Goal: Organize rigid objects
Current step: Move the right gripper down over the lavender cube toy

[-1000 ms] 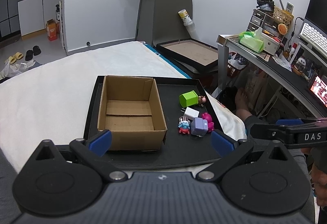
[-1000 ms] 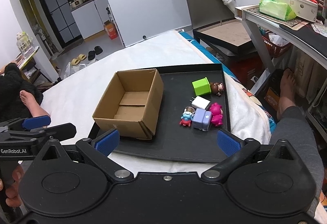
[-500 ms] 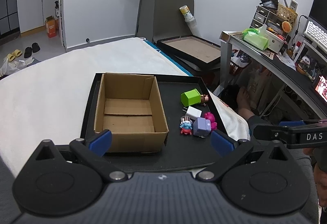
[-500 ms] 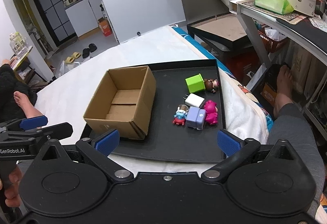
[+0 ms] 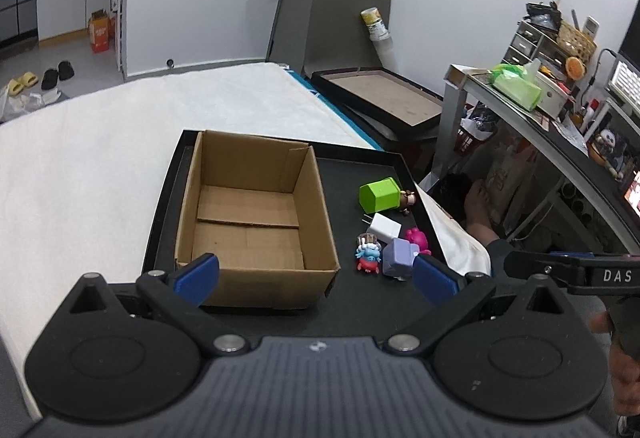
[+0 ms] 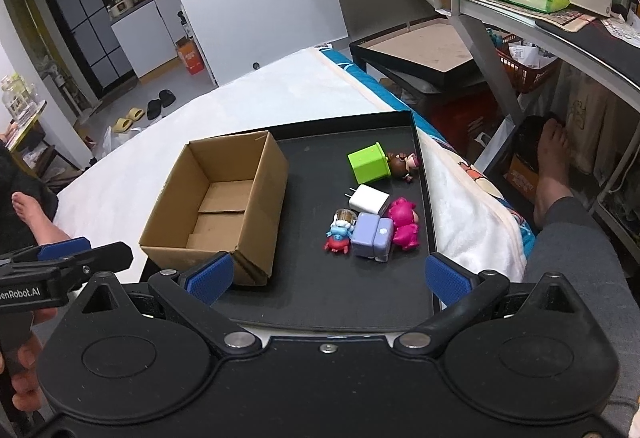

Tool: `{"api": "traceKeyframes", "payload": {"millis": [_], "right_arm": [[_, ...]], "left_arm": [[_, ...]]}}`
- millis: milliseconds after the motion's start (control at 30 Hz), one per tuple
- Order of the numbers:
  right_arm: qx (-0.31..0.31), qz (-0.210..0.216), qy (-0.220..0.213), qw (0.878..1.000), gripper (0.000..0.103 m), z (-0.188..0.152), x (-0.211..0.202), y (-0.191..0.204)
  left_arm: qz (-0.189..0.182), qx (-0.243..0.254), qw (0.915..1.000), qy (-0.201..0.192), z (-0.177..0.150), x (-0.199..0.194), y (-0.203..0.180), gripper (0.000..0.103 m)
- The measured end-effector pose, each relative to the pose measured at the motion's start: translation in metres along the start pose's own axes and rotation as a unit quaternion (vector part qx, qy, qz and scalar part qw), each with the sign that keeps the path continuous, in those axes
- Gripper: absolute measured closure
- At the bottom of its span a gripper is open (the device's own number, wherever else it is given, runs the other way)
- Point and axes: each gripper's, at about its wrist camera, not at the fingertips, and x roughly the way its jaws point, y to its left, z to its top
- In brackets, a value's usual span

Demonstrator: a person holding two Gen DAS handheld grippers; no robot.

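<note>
Pre-grasp: toys beside empty box

I hold both tongs, left (image 5: 316,274) and right (image 6: 327,278), wide and empty; cardboard box (image 6: 224,198) sits open-topped to receive the toys, purple block (image 6: 372,236) nearest.

On the tray (image 6: 422,166) ahead of the gripper, the cardboard box (image 6: 224,206) is being kept left, the toys (image 6: 374,214) clustered right beside it.
</note>
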Motion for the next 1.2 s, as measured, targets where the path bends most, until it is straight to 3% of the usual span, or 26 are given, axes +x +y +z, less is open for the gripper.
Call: {"api": "traceKeyframes", "payload": {"millis": [600,1200], "right_arm": [[0.016,-0.009,0.012,1.000,0.000,0.010,0.037,-0.007],[0.042,-0.041,0.045,0.997,0.000,0.013,0.091,-0.013]], "left_arm": [[-0.017,-0.069,0.9974,0.012,0.004,0.035,0.054,0.001],[0.015,-0.124,0.9922,-0.002,-0.007,0.060,0.096,0.001]]}}
